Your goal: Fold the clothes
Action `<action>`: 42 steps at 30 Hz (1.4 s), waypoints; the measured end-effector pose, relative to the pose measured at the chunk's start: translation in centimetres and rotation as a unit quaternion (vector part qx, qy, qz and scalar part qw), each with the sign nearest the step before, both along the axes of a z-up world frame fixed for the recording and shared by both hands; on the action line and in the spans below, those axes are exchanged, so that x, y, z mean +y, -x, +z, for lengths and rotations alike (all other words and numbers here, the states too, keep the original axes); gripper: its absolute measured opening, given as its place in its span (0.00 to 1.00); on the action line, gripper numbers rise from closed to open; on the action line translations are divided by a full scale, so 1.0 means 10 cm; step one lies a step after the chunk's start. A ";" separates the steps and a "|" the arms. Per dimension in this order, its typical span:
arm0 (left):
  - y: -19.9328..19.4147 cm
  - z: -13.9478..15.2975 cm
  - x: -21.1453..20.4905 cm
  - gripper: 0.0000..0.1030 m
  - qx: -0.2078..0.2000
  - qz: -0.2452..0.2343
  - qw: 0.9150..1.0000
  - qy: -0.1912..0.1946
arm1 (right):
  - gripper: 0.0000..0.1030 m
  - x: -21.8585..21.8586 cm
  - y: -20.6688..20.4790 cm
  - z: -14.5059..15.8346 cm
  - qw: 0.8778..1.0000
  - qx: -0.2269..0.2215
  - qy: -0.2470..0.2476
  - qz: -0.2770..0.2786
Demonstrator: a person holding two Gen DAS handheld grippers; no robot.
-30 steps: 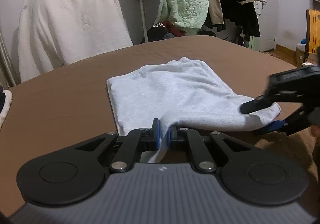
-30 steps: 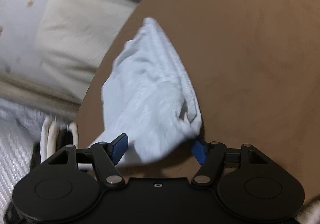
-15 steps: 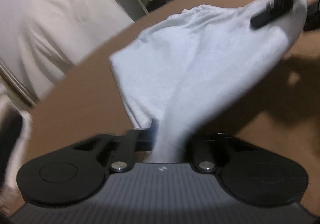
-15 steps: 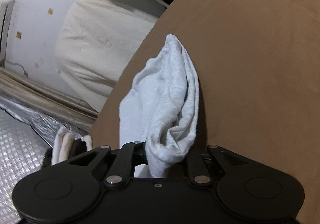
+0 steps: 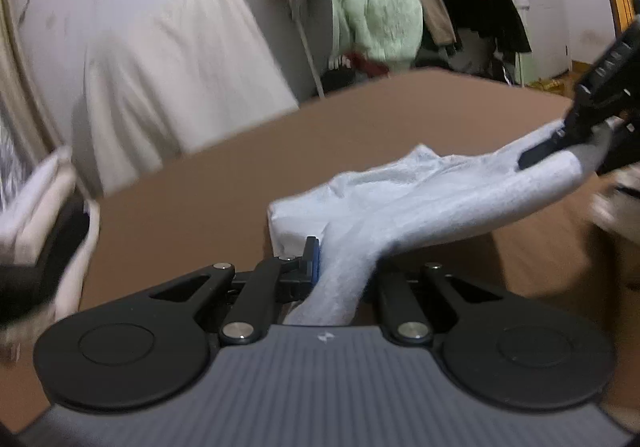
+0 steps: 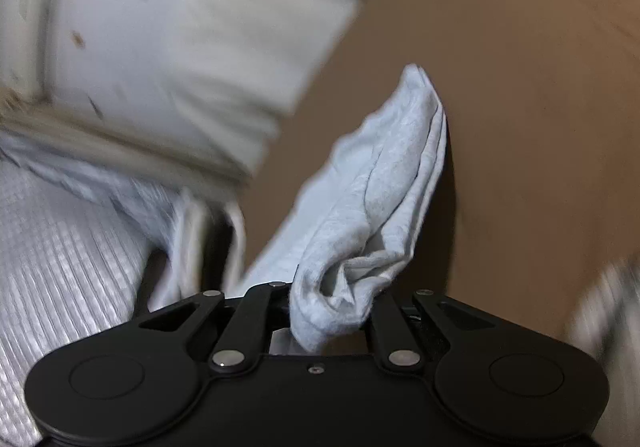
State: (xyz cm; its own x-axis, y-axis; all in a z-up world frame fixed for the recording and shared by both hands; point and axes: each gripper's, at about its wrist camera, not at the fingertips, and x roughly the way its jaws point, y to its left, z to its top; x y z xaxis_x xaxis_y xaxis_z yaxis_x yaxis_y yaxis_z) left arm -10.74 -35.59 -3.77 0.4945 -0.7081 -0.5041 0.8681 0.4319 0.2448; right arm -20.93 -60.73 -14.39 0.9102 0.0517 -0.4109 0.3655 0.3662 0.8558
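A light grey folded garment (image 5: pixel 420 203) hangs lifted above the brown table (image 5: pixel 224 199), held at two corners. My left gripper (image 5: pixel 340 271) is shut on its near corner. My right gripper (image 5: pixel 560 151) shows at the right of the left wrist view, shut on the other corner. In the right wrist view the garment (image 6: pixel 380 207) bunches between the shut fingers of the right gripper (image 6: pixel 332 311) and trails away over the table (image 6: pixel 520 87).
A white-covered chair (image 5: pixel 172 87) stands behind the table. A rack of hanging clothes (image 5: pixel 400 7) is at the back. A stack of folded clothes (image 5: pixel 44 215) lies at the table's left edge, also in the right wrist view (image 6: pixel 200 243).
The right gripper closed on the garment's corner. Both grippers lifted the garment off the table and carried it toward the left.
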 end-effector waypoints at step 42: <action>-1.78 -0.65 -0.99 0.45 0.086 0.083 0.993 0.019 | 0.58 -0.98 -1.08 -0.18 0.971 0.158 0.171 -0.048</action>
State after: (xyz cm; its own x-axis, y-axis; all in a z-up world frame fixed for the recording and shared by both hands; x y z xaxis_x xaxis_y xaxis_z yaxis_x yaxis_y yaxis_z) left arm 7.10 -45.44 -10.31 0.5149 -0.6440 -0.5658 0.8117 0.5785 0.0802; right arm -10.18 -70.50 -16.24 0.7291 -0.2168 -0.6491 0.6375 0.5601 0.5290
